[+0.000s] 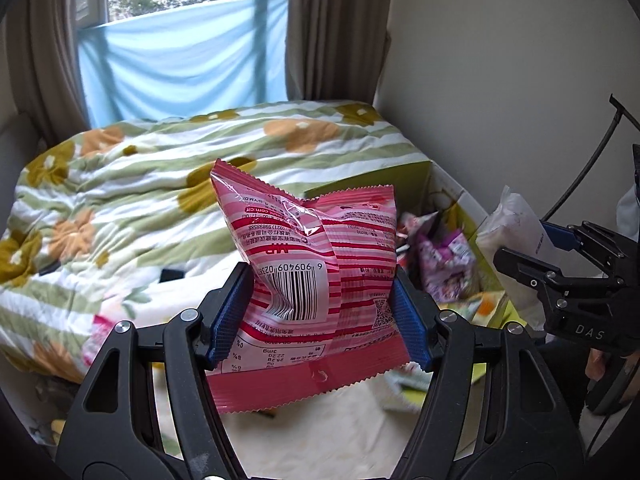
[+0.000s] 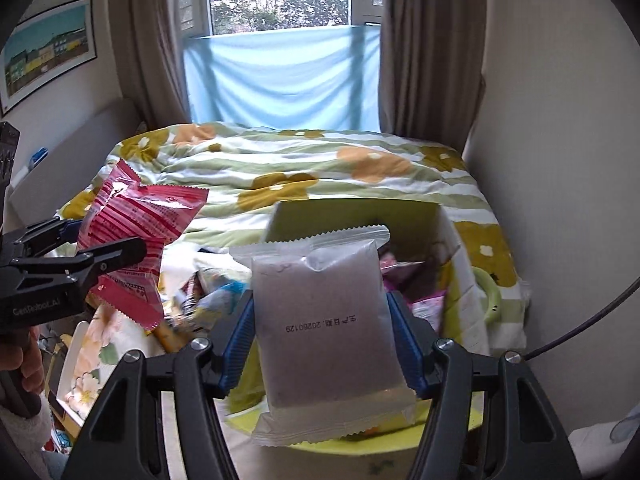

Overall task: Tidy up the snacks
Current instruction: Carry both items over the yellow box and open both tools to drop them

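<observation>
My left gripper [image 1: 320, 312] is shut on a pink-and-red striped snack bag [image 1: 304, 264] with a barcode, held upright in the air above the bed. The same pink bag [image 2: 136, 232] shows at the left of the right wrist view, in the left gripper [image 2: 72, 256]. My right gripper [image 2: 320, 340] is shut on a frosted white snack pack [image 2: 324, 332] with a printed date, held over a green-lined cardboard box [image 2: 360, 210]. In the left wrist view the white pack [image 1: 516, 236] and the right gripper [image 1: 560, 268] sit at the right edge, beside the box [image 1: 380, 184].
The box holds several purple and pink snack packets [image 1: 444, 256]. More snacks [image 2: 208, 292] lie scattered left of the box. A floral quilt [image 1: 160, 168] covers the bed, with a curtained window [image 2: 280, 80] behind and a wall [image 1: 500, 80] on the right. A hand [image 2: 20, 364] holds the left gripper's handle.
</observation>
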Demonstrator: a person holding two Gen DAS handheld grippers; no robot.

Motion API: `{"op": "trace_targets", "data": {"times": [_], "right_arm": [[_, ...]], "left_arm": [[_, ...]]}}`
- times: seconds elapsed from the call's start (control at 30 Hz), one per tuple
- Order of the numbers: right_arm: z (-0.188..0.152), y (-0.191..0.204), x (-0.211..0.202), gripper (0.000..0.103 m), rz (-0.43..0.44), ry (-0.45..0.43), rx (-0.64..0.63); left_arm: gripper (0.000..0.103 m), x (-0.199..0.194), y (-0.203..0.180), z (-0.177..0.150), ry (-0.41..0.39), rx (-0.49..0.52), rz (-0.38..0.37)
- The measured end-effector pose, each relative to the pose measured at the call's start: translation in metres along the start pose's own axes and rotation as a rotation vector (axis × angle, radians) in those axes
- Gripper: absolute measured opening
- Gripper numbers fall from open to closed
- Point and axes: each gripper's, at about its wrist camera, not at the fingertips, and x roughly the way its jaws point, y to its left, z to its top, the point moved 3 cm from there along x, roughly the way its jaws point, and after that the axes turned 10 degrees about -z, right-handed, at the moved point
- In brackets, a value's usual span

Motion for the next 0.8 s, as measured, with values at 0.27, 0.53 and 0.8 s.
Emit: {"op": "trace_targets", "data": {"times": [0.27,0.53,0.8], "right_arm": [[0.018,-0.062,0.051,0.059,0.021,0.048,0.032],[0.019,-0.090,0.083,0.059,0.064,0.078,0.012],[0.016,-0.097,0.092,0.059,0.128,0.090,0.012]], "left_arm": [[0.065,0.100,-0.038,0.036,0.074,-0.031,0.012],[0.102,0.145,-0.044,0.032,0.119,-0.122,0.052],[0.102,0.115,-0.051,-0.006,0.127,-0.114,0.124]]}}
